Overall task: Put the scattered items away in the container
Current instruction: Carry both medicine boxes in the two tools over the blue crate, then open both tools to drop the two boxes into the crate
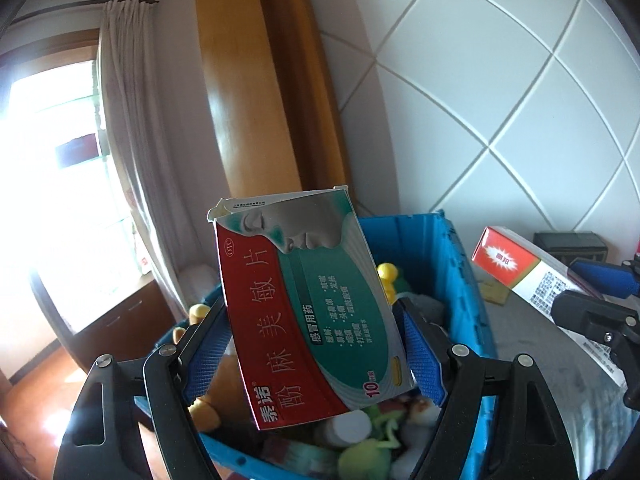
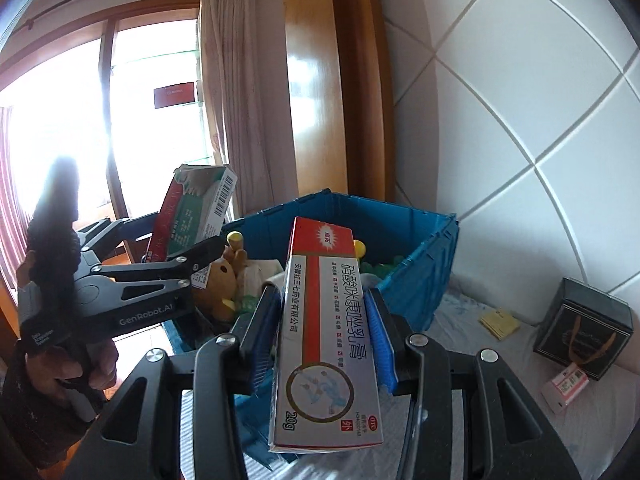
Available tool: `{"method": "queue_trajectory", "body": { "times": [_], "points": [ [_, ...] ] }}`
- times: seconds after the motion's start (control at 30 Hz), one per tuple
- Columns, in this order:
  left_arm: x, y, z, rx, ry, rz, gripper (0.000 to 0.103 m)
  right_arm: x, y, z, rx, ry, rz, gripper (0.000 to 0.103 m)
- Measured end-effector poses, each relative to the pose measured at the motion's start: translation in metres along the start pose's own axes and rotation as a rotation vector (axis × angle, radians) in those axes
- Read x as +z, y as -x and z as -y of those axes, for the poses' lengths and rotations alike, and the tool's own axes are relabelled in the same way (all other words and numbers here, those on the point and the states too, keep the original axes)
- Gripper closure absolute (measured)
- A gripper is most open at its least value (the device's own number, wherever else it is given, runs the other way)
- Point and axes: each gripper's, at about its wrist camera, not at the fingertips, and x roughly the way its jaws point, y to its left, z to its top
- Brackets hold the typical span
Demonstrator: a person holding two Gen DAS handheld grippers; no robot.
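Gripping boxes above the blue crate (image 2: 404, 240): left tongs (image 1: 316, 340) green carton (image 1: 316, 320), right tongs (image 2: 324, 332) cream box (image 2: 326, 340); only right wrist shows black box (image 2: 584, 324)

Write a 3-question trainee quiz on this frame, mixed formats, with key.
1. True or false: the left gripper is empty.
2. Multiple choice: the long red-and-white ointment box is A) lying in the blue crate, B) clamped in the right gripper, C) lying on the grey cloth.
3. Fill in: besides the small yellow packet and the pink tag, a black ____ sits on the cloth beside the crate.

Key:
1. False; it grips the red-and-green medicine box above the crate.
2. B
3. gift box
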Motion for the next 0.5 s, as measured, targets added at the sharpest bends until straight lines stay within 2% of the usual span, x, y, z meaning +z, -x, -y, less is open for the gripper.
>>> {"method": "queue_trajectory", "body": {
  "times": [0.23,0.37,0.5],
  "points": [
    [0.015,-0.053,-0.032,0.029,-0.024,-0.022,0.023,0.037,-0.071,-0.027,-0.004,-0.047,-0.023,0.060],
    [0.019,-0.076,-0.043,0.025,-0.026,-0.047,0.023,0.047,-0.109,-0.021,0.005,-0.108,-0.035,0.060],
    [0.022,-0.090,-0.051,0.014,-0.010,-0.066,0.020,0.054,-0.137,-0.018,-0.034,-0.137,-0.054,0.060]
  ]
}}
